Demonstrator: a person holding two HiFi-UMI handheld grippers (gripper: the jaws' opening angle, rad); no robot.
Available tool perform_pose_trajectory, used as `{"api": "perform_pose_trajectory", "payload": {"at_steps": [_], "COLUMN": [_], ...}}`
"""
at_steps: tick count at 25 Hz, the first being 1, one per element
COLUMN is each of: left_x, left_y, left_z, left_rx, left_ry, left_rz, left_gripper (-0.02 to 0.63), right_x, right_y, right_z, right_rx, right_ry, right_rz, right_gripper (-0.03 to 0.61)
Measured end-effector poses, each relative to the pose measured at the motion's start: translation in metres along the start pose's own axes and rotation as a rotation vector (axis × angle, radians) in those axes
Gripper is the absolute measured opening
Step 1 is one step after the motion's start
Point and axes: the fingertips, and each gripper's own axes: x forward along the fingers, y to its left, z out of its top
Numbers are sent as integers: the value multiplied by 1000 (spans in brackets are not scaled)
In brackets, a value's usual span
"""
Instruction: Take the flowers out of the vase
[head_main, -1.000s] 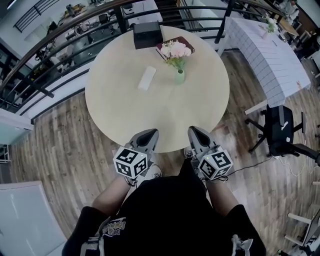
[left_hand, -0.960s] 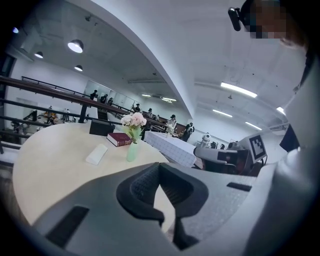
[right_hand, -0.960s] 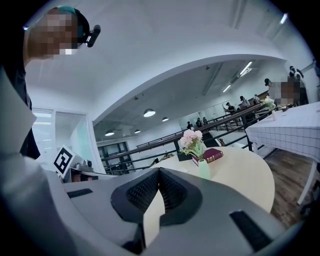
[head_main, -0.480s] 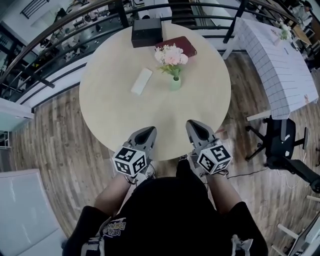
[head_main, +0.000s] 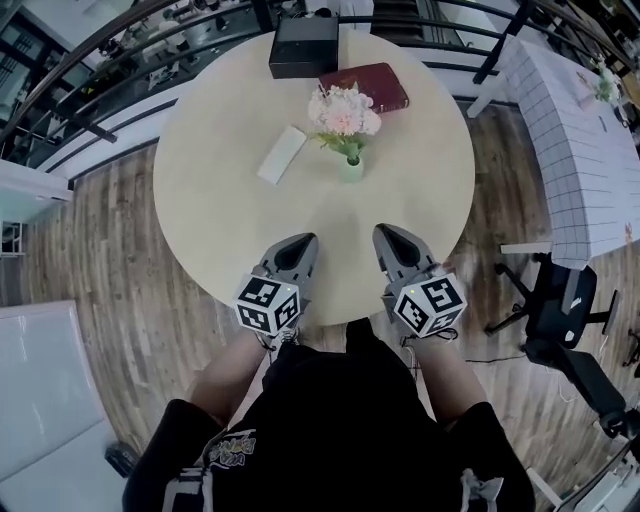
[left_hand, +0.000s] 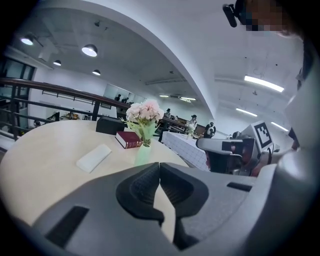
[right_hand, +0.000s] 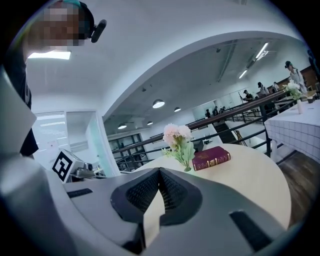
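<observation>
Pale pink flowers stand in a small light green vase on the round beige table, toward its far side. They show too in the left gripper view, flowers over vase, and in the right gripper view as flowers. My left gripper and right gripper hover side by side over the table's near edge, both shut and empty, well short of the vase.
A white flat block lies left of the vase. Behind it are a dark red book and a black box. A railing curves past the table's far side. A white-clothed table and a black chair stand right.
Both grippers have moved forward from beyond the near edge to over the tabletop, and the vase now lies closer to them in the head view. Their jaws stayed shut.
</observation>
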Motion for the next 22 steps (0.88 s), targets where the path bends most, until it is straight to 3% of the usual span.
{"api": "perform_pose_trajectory", "payload": {"at_steps": [11, 22], "left_x": [63, 119], "left_y": [7, 18], "left_z": [6, 2], "left_rx": [3, 47], "left_ry": [-29, -12], "left_rz": [117, 190], "left_gripper": [18, 207], "right_x": [23, 20], "right_y": [-45, -71], "right_z": [1, 0], "right_rx": [-7, 0], "right_ry": [60, 70], "right_rz": [110, 128], "right_gripper": [21, 21]}}
